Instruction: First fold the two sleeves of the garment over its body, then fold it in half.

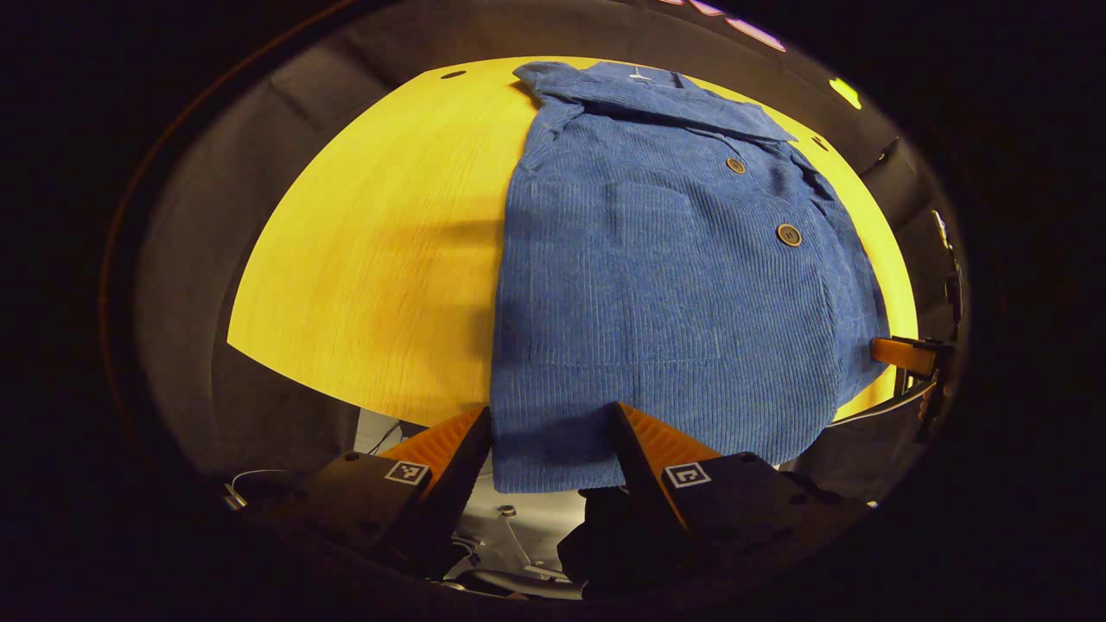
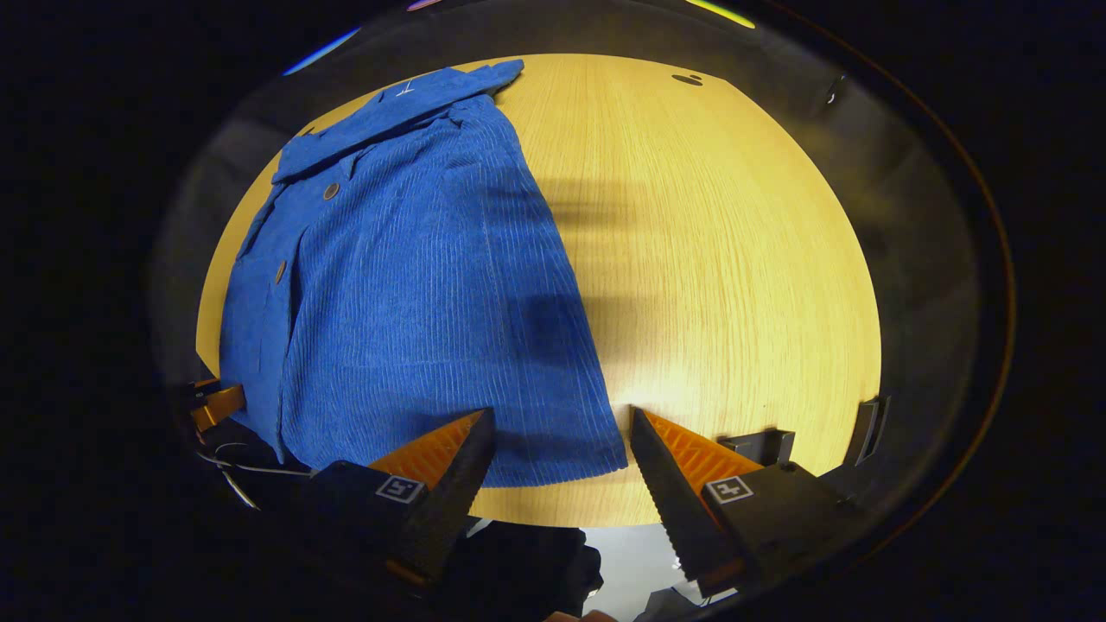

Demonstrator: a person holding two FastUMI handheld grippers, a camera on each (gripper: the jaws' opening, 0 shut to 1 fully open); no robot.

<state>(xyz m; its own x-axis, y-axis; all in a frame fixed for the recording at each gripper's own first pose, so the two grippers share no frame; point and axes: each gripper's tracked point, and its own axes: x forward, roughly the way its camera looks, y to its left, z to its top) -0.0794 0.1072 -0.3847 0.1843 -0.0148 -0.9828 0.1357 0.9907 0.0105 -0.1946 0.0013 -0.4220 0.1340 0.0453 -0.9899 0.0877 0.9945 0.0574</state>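
A blue corduroy shirt [image 1: 665, 285] lies flat on the round yellow wooden table [image 1: 380, 259], collar at the far side, buttons showing, its sides lying straight. Its hem hangs a little over the near table edge. My left gripper [image 1: 553, 432] is open at the hem's left corner, with the cloth edge between its fingers and no contact seen. In the right gripper view the same shirt [image 2: 415, 302] covers the left part of the table [image 2: 717, 259]. My right gripper [image 2: 562, 436] is open around the hem's right corner. The right gripper [image 1: 907, 354] appears at the far right of the left gripper view.
Bare tabletop stretches to the left of the shirt in the left gripper view and to its right in the right gripper view. Dark cloth walls surround the table. Below the near table edge I see pale floor [image 1: 518, 527] and cables.
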